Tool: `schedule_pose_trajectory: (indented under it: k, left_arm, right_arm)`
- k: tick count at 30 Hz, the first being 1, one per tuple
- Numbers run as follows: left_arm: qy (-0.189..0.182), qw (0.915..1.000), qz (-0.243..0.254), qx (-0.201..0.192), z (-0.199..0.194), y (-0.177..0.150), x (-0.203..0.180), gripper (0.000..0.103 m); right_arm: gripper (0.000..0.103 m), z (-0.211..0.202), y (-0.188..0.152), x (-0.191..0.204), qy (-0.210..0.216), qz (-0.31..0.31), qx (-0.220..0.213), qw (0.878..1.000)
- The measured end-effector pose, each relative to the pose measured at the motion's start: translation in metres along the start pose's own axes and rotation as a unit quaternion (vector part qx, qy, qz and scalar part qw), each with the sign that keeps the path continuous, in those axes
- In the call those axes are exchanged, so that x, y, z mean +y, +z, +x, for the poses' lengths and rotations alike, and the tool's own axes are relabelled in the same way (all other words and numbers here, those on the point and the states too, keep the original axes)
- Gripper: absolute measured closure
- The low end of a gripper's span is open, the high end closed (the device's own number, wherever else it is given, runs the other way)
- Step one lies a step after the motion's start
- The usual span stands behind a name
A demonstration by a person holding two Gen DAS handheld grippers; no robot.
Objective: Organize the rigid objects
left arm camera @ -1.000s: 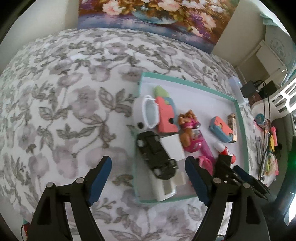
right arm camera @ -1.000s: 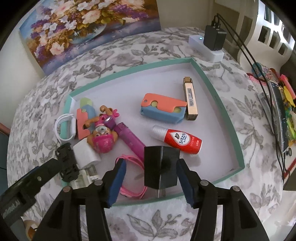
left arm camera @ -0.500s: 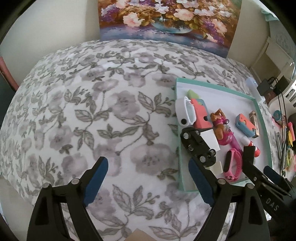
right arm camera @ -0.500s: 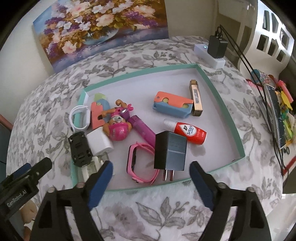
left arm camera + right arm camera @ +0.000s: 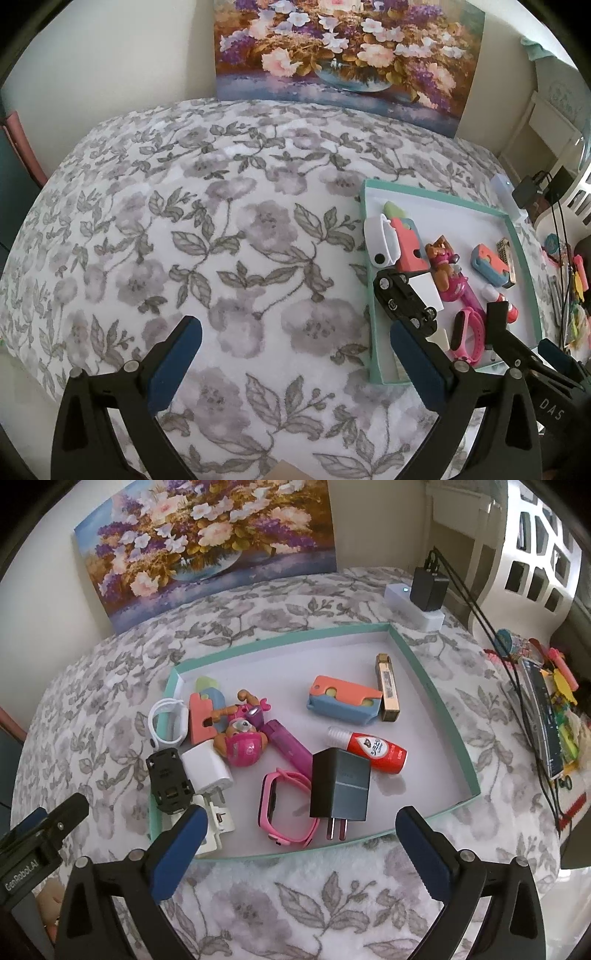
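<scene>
The right gripper (image 5: 297, 845) is hanging at the bottom of its frame, its jaws spreading wide and gripping nothing; the near rim of the teal tray (image 5: 436, 698) is showing in the gap between its blue pads (image 5: 181, 843). Just above that gap, inside the tray, a dark grey charger (image 5: 341, 784) is lying flat with its prongs pointing toward the near rim. A pink watch (image 5: 284, 808) is lying just left of it, and a red bottle (image 5: 373, 751) just to its upper right. Further up, an orange-and-blue case (image 5: 341, 701) is sitting beside a gold lighter (image 5: 387, 686). Toward the tray's left side, a pink pup figure (image 5: 242, 736), a white charger (image 5: 207, 771) and a black toy car (image 5: 168, 781) are crowding together.

The left gripper (image 5: 295, 360) is also opening wide and holding nothing, hovering at the bottom of its frame over the bare floral cloth (image 5: 184, 240). In that view the tray is lying at centre right, with the toy car at its near left rim, just above the gripper's right pad.
</scene>
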State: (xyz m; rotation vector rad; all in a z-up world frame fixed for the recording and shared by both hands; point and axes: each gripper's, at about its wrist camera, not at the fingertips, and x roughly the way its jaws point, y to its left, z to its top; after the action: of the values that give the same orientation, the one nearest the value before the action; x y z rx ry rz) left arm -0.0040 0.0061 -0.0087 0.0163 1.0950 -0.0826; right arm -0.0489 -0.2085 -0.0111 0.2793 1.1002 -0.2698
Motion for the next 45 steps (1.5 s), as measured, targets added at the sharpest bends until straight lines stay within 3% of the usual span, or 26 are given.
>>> schedule_pose_trajectory:
  k: [28,35,38,45]
  left_arm:
    - [0.04,0.999,0.017,0.007,-0.001,0.0,0.0,0.001]
    - [0.054,0.9984,0.015,0.007,0.0,0.0,0.002,0.001]
    - [0.083,0.9964,0.016,0.007,0.0,0.0,0.002,0.001]
    - [0.086,0.9961,0.013,0.009,0.0,0.001,0.005,0.001]
  right_arm:
    - [0.0,-0.007,-0.003,0.018,0.003,-0.029,-0.012,0.999]
    - [0.0,-0.006,-0.003,0.019,0.006,-0.031,-0.01,0.999]
    - [0.0,-0.005,-0.003,0.019,0.007,-0.032,-0.009,0.999]
    - [0.0,-0.004,-0.002,0.016,0.007,-0.027,-0.008,1.0]
